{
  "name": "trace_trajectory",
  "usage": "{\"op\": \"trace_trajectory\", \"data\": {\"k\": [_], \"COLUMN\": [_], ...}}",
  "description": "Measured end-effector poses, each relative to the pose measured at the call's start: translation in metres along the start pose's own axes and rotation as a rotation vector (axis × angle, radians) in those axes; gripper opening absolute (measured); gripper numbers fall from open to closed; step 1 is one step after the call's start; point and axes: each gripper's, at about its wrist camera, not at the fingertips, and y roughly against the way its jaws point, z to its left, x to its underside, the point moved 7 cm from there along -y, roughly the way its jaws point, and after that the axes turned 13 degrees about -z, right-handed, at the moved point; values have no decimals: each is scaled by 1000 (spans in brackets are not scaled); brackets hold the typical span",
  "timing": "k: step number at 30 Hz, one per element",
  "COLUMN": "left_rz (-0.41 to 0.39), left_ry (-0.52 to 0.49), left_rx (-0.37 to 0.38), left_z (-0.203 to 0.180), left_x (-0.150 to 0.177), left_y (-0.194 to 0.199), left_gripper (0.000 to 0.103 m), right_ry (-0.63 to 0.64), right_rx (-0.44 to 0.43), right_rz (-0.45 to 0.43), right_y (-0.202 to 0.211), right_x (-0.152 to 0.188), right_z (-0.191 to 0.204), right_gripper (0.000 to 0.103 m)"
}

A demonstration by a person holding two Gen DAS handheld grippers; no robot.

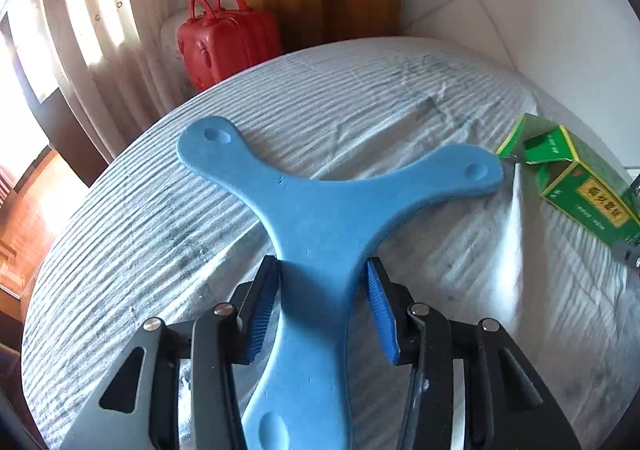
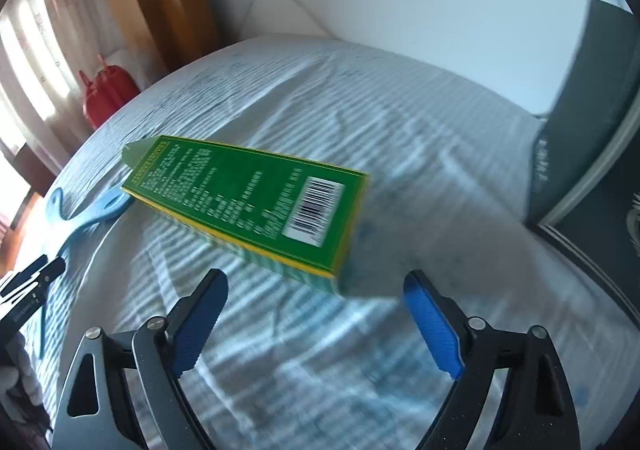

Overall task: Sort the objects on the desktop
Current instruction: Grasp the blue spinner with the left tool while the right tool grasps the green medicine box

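Observation:
A blue three-armed foam boomerang [image 1: 320, 218] lies on the striped cloth. My left gripper [image 1: 322, 274] straddles its near arm, the blue pads close beside it on both sides with a small gap on the right. A green carton [image 2: 248, 198] with a barcode lies on the cloth just ahead of my right gripper [image 2: 316, 290], which is open and empty. The carton also shows in the left wrist view [image 1: 580, 182], its end flap open, next to a boomerang tip. The boomerang also shows in the right wrist view [image 2: 86, 210], left of the carton.
The round table [image 1: 120, 230] is covered with a wrinkled striped cloth. A red case [image 1: 228, 34] stands behind it by a curtain. A dark framed panel [image 2: 592, 138] leans at the table's right side. The left gripper [image 2: 36, 282] shows at the left edge.

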Motion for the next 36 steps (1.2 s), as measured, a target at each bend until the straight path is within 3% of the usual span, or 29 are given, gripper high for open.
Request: {"op": "trace_trajectory", "data": {"k": [4,5,7,9,11,13,15,17,18,19,21,26,36], "left_rz": [0,0,-3,-4,-10,-8,-18,-29,-23,-22,-30,-82,-228], "left_ry": [16,22,45,59,57,83,79,62,56,54,38,-8,-61], "left_rx": [-3,-6,-5,3,-8,-5,0,12,20,26,29,76,199], "left_z": [2,3,7,8,11,14,13,10,9,7,5,-3,-18], "left_x": [1,1,2,1,-1,-3,-6,-8,-7,-7,-6,-15,-47], "left_y": [2,3,2,1,-2,-6,-9,-8,-7,-5,3,42,151], "left_gripper": [44,44,44,45,56,62,62,50,49,47,45,43,42], "right_ry": [105,122,132,159,162,149,141,127,123,119,118,67,27], "right_rx": [-192,-201,-180,-81,-49,-58,-73,-92,-95,-94,-76,-65,34], "right_rz": [56,54,22,-26,-42,-55,-63,-62,-57,-51,-52,-95,-265], "right_y": [8,12,20,19,12,3,-3,-8,-10,-11,-7,33,161], "right_x": [22,23,20,9,2,-4,-6,-6,-5,-4,1,7,-8], "right_z": [63,69,71,58,49,45,47,52,54,58,65,74,91], "right_gripper": [74,73,77,103,103,103,103,102,85,74,61,58,52]}}
